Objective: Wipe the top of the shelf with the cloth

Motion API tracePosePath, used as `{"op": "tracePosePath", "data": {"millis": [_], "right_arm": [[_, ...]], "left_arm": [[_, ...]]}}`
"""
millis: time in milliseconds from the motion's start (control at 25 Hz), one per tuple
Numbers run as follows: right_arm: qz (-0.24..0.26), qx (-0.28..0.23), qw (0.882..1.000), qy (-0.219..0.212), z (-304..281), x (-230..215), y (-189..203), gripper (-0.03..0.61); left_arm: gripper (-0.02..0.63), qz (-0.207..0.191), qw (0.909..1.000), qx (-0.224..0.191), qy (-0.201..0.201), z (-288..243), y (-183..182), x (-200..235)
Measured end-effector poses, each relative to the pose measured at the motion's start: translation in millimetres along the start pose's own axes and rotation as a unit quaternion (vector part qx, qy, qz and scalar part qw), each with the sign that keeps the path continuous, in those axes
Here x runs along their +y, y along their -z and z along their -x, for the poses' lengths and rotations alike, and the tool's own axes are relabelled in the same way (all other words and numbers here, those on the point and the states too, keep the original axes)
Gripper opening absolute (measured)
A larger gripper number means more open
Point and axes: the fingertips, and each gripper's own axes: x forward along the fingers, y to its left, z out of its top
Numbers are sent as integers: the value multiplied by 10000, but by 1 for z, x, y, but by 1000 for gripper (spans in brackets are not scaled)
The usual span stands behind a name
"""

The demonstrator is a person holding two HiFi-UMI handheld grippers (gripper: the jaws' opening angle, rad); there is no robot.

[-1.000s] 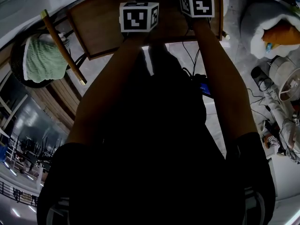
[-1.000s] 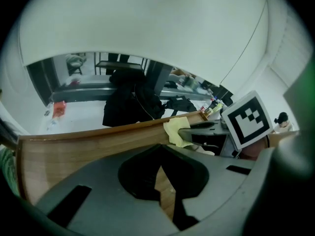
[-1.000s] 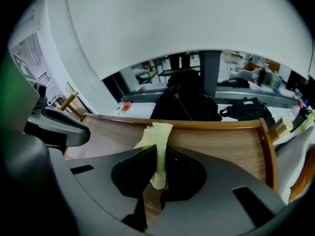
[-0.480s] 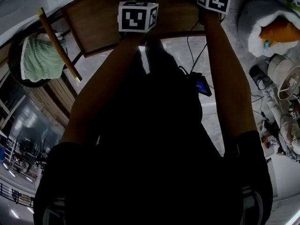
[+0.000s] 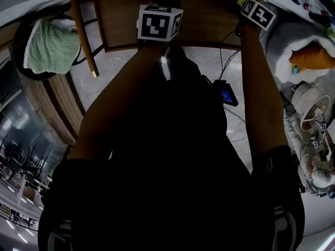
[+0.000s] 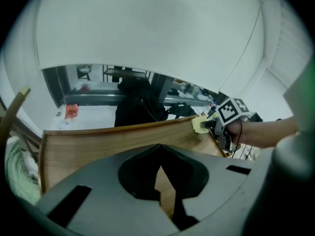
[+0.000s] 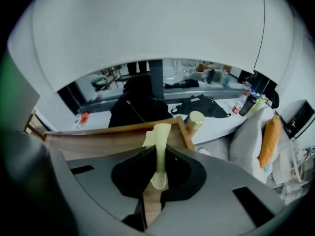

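Pinching the yellow cloth, right gripper sits at shelf right corner; left gripper over shelf front edge, jaws together, empty.

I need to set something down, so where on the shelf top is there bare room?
The shelf top is bare wood in two stretches: between the left gripper and the right gripper, and from the left gripper out to its left edge. The only crowded spot is the far right corner, where the right gripper holds the cloth.
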Motion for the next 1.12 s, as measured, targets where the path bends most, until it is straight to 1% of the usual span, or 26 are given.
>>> {"op": "tracePosePath", "data": {"millis": [40,120,200,280,400,480,640,720,760,840,1000,1120], "right_arm": [[4,-121,9998,-146,6,15,-5,43],[149,-384,9973,-601,22,58,-15,43],[317,-538,9915,-1142,40,110,-15,43],[368,-572,9836,-1672,55,165,-9,43],[383,-506,9682,-2419,74,252,6,43],[483,-407,9567,-2840,85,311,18,43],[750,-141,9344,-3480,93,411,48,43],[877,17,9193,-3838,93,455,62,43],[954,93,9130,-3967,93,473,69,43],[1170,188,9072,-4036,90,501,82,43],[1628,358,9023,-3976,75,537,103,43],[1898,496,9028,-3826,64,548,115,43]], "left_arm": [[11,79,9999,-61,-62,9,0,10],[11,263,9992,-196,-206,29,1,32],[11,446,9979,-294,-355,53,3,54],[11,564,9962,-412,-515,79,3,78],[11,705,9932,-587,-712,115,2,116],[11,772,9917,-650,-792,136,3,139],[11,822,9900,-729,-881,171,6,177],[11,835,9897,-761,-880,181,8,189],[11,841,9897,-763,-869,185,9,194],[11,863,9900,-748,-824,189,13,201],[11,921,9900,-763,-750,196,18,212],[11,965,9901,-761,-685,201,24,214]]}}
